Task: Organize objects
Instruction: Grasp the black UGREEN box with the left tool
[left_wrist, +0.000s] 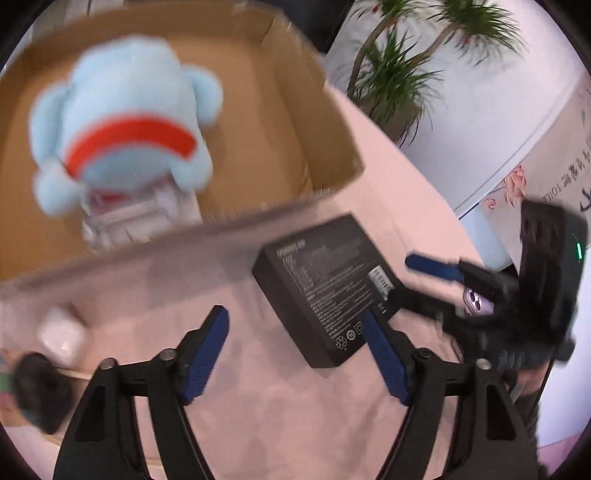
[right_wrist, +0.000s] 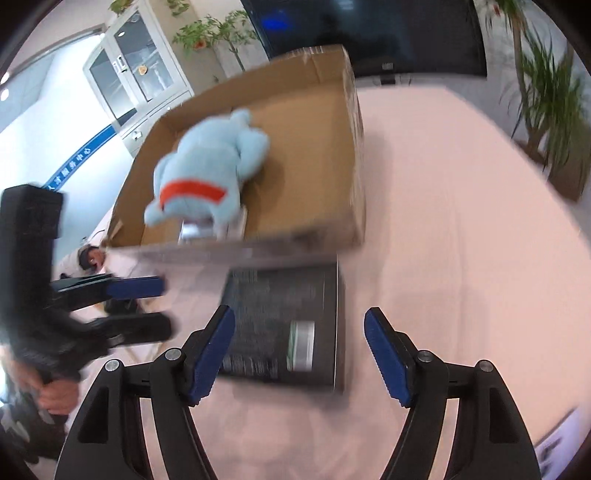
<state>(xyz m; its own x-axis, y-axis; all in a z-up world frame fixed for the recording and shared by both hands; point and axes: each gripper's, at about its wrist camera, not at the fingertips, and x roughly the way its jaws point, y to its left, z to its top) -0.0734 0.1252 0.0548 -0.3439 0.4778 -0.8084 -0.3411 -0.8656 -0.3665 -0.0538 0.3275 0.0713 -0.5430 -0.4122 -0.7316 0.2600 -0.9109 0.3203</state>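
Fingers of your left gripper (left_wrist: 295, 354) spread, nothing between them, pink cloth beneath. Fingers of your right gripper (right_wrist: 299, 356) spread too, black box (right_wrist: 288, 325) lying flat under them, pads not touching it. Black box sits on pink tablecloth (right_wrist: 461, 240), just in front of open cardboard box (right_wrist: 332, 147). Inside cardboard box: light blue plush toy (right_wrist: 210, 173) with red band, resting on small white item. Potted plant (left_wrist: 399, 66) beyond table edge.
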